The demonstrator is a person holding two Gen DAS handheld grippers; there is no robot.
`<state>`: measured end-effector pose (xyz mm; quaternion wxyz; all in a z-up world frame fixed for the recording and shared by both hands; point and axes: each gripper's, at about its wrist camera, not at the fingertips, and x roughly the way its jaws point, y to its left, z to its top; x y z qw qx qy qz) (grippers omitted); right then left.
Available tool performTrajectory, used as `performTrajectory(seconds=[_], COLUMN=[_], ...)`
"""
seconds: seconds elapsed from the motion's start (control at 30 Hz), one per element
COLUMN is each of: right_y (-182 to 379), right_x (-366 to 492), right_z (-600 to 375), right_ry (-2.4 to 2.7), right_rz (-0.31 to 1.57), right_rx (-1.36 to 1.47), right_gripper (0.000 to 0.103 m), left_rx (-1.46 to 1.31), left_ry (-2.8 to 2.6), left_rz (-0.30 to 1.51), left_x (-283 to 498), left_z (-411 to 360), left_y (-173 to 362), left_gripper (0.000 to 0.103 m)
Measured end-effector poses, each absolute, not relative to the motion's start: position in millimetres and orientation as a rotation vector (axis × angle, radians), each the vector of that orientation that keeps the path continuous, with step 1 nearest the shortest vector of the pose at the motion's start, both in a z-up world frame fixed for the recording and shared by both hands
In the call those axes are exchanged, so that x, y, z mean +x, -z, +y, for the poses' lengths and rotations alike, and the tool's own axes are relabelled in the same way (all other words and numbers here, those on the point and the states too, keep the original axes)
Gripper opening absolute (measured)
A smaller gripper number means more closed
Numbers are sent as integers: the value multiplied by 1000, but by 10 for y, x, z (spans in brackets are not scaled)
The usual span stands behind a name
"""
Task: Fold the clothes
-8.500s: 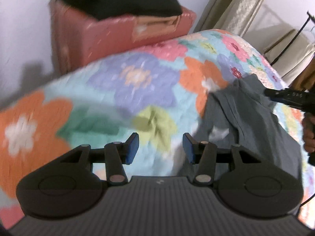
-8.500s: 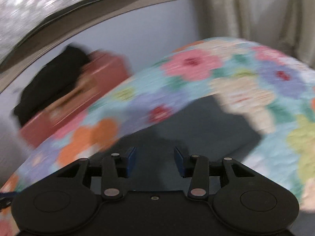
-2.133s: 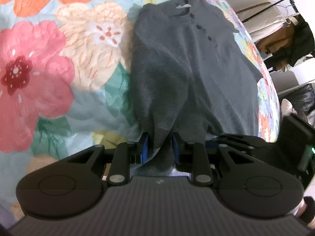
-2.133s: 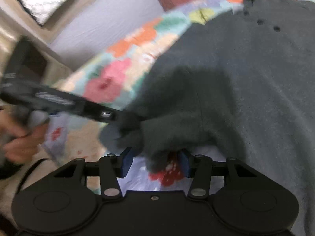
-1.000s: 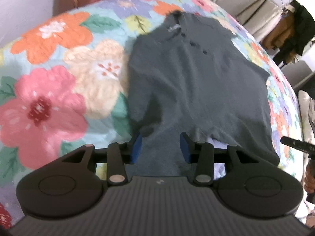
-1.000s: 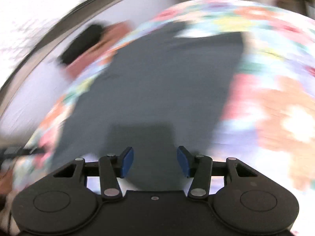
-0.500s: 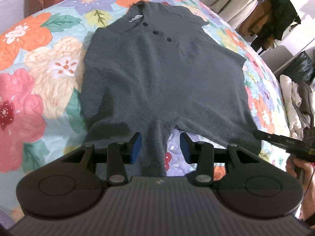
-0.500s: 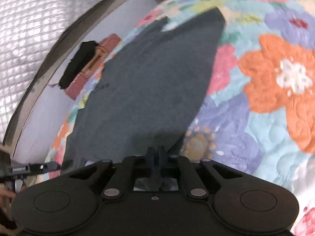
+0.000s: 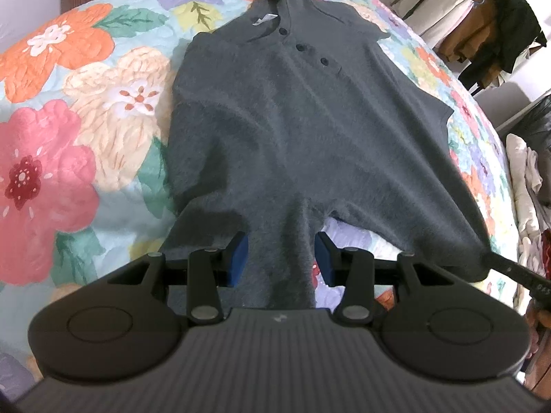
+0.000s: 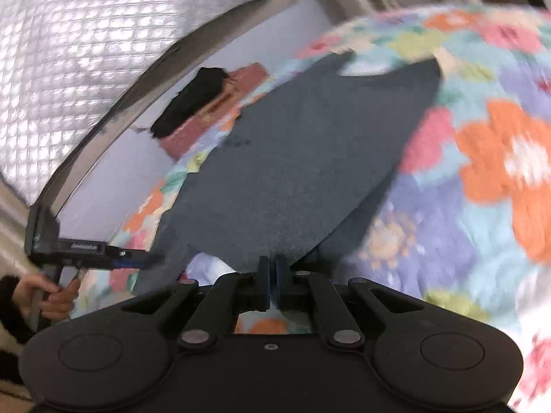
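A dark grey polo shirt (image 9: 303, 130) lies face up on a floral quilt (image 9: 51, 172), collar at the far end, hem toward me. My left gripper (image 9: 280, 254) is open, its blue pads on either side of a bunched strip of the hem. My right gripper (image 10: 270, 272) is shut on the shirt's (image 10: 296, 172) hem corner and lifts it slightly. In the left wrist view the right gripper's tip (image 9: 506, 268) shows at the shirt's right hem corner. In the right wrist view the left gripper (image 10: 134, 258) sits at the other hem corner.
A red suitcase (image 10: 213, 110) with a black garment (image 10: 189, 99) on top stands against the wall beyond the bed. A clothes rack with hanging clothes (image 9: 499, 27) and a pile of pale laundry (image 9: 527, 179) stand to the right of the bed.
My left gripper opened about a second ago and stays open at the hem. My right gripper swung to the right hem corner and shut on it; it still holds it.
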<state>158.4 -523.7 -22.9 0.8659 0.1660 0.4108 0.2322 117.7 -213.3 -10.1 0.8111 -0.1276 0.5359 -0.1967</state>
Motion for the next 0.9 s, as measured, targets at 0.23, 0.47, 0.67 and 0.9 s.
performTrajectory(seconds=[0.23,0.47,0.67,0.9], right_y=[529,183,-46,293], right_x=[1730,1700,2270,3544], right_z=[-5143,-5211,-5561,-6045], right_ry=[-351,-337,-297,-137], right_rz=[1012,926,818,837], right_rx=[269,251,270,391], right_gripper=[9,50,55,57], left_rx=[-209,-127,-147,-180], left_ry=[395,416,472,572], left_rz=[1163,1067,1057,993], left_x=[1192,1099,1364,2061], left_z=[-2183,-2312,-2611,-3463], left_y=[154,-6,-70,-144], left_gripper=[46,51,54,54])
